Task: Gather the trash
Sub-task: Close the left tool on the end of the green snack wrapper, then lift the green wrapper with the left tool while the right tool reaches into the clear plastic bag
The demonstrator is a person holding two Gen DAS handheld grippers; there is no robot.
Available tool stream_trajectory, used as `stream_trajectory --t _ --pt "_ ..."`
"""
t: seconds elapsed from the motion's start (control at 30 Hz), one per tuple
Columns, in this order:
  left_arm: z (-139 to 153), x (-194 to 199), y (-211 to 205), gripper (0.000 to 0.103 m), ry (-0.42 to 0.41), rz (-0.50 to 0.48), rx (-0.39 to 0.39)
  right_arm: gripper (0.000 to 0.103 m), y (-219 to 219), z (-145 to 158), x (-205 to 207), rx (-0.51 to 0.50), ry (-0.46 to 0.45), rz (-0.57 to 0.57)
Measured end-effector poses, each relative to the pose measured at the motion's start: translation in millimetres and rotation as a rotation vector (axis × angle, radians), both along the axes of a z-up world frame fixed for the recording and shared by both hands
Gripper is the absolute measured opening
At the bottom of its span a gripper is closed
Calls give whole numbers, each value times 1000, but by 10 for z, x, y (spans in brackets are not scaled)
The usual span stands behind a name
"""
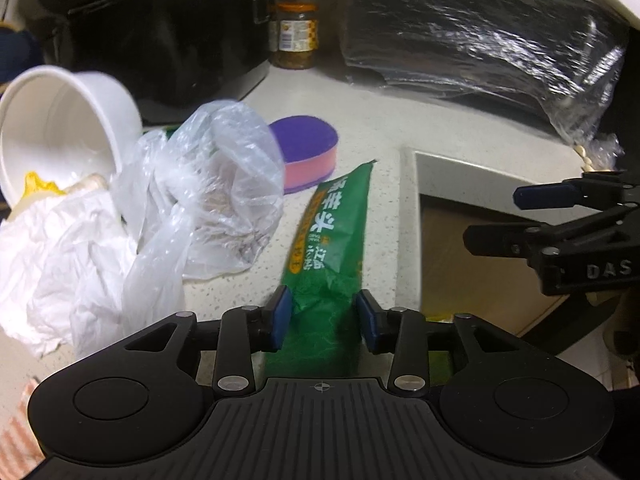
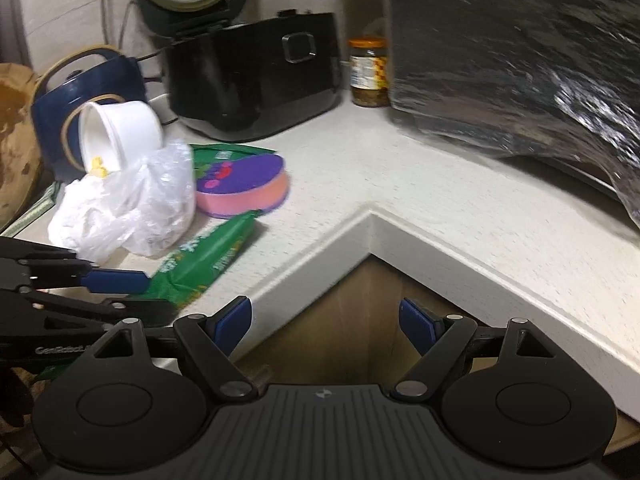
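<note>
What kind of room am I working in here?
Most likely a home kitchen: a speckled countertop carrying a rice cooker, a jar of preserves and a dish sponge.

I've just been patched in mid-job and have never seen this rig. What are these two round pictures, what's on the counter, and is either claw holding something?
Each picture comes from a camera on a hand-held two-finger gripper, looking along its fingers.

Left-hand view: the left gripper straddles a green wrapper on the counter; its jaws look open, not pinching.

Right-hand view: the right gripper is open and empty, over the counter's inner corner.

Also there: a clear plastic bag, crumpled white paper, a tipped white cup, a pink-and-purple sponge and a jar.
</note>
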State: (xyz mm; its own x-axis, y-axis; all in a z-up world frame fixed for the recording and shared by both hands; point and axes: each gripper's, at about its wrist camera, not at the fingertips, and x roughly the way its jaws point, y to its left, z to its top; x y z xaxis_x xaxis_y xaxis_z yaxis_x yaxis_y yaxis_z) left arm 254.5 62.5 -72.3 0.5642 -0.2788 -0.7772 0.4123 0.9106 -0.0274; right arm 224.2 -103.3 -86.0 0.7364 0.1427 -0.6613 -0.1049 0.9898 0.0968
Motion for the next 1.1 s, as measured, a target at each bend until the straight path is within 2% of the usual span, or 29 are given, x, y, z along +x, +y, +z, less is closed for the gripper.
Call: stream_trajectory --t 0.1,0.2,0.3,0.33,0.37,0.5,0.57,0.67,0.8,0.9,0.93,1.03,1.07,1.1 --pt "9 26 -16 45 11 14 2 82 42 35 17 -16 -18 23" --pt "1 -9 -101 46 -9 -44 63 82 60 89 36 -37 -41 35" --pt "-10 -58 -106 45 -28 -51 61 82 82 178 60 -65 -80 46" --pt "-14 -69 -95 43 -34 -52 56 82 91 208 69 -70 -93 51" --pt "-7 -77 -69 34 -38 -43 42 82 101 249 83 -74 -106 61" --pt "124 -172 177 26 -66 64 -77 82 154 381 171 -79 -157 92" --pt "243 -291 368 17 -101 122 -144 82 204 411 254 -91 -153 106" --pt "442 -506 737 16 -154 234 -282 82 283 445 383 -58 -138 141" --pt "654 -751 1196 14 -244 423 -372 82 467 407 611 60 -62 201" --pt "721 -864 1470 14 -264 512 -481 80 751 345 763 84 -29 260" --pt "723 -893 1529 14 -262 530 -499 80 854 324 811 84 -28 273" --pt "704 -968 1603 14 -258 551 -478 79 1096 227 991 72 -7 275" --pt "689 -987 1626 14 -252 553 -479 68 1159 184 1053 60 10 268" --pt "672 -984 1632 14 -249 556 -480 34 1210 140 1105 45 44 270"
